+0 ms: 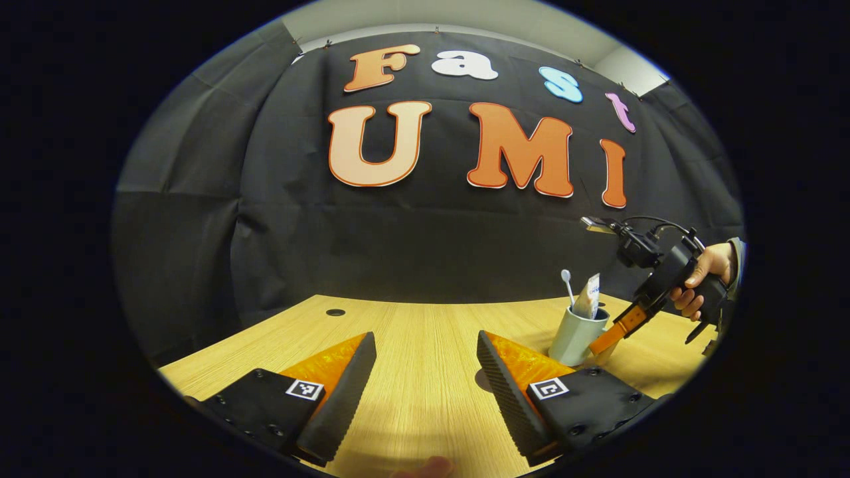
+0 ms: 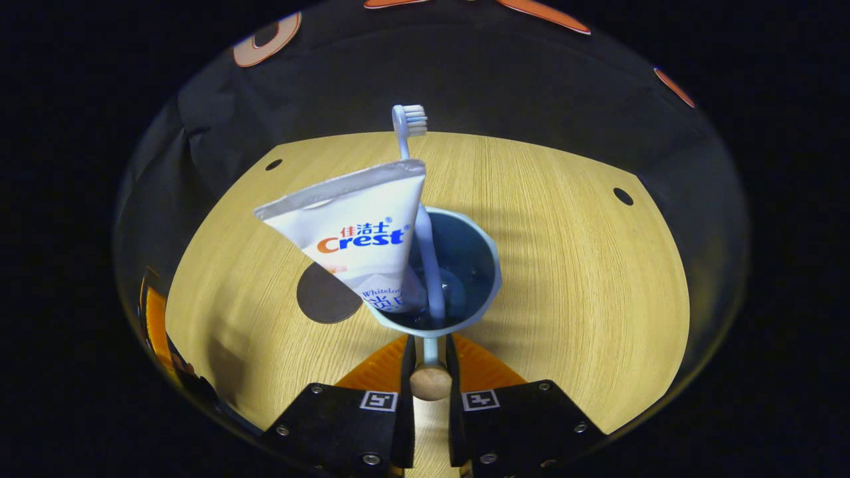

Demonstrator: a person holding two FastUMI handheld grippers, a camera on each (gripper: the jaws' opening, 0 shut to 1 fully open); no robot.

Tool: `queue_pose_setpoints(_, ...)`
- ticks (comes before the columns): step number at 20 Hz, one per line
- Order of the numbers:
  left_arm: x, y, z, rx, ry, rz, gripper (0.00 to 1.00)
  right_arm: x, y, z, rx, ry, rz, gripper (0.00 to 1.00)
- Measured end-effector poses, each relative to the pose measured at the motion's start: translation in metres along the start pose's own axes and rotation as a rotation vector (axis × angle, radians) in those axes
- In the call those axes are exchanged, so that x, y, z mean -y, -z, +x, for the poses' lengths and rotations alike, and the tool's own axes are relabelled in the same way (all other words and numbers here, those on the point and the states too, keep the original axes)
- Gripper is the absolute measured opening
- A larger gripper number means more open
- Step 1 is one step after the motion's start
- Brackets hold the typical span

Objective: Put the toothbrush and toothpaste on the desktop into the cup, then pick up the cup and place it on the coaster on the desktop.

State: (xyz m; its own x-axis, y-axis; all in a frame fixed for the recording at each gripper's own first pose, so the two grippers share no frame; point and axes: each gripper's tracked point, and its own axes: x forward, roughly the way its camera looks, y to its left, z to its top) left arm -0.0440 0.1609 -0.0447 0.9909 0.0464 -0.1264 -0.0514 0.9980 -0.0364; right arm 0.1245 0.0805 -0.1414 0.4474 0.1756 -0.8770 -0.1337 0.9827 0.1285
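Wooden desk [image 2: 564, 265] carried the cup [image 2: 488, 265] near its middle, toothpaste [image 2: 358, 232] and toothbrush [image 2: 431, 265] leaning inside, the coaster [image 2: 325, 295] just beside it. Held only by its handle, the cup could probably swing and spill them. Right gripper [image 2: 430, 362] was clamped on that handle; left gripper [image 1: 425, 372] hung wide apart, holding nothing.
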Motion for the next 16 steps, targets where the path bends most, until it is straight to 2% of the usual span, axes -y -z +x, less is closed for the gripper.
queue_pose_setpoints(16,-0.028,0.008,-0.012,-0.008,-0.048,0.005,0.97,-0.001,-0.011,0.000,0.056,-0.075,-0.158,0.21)
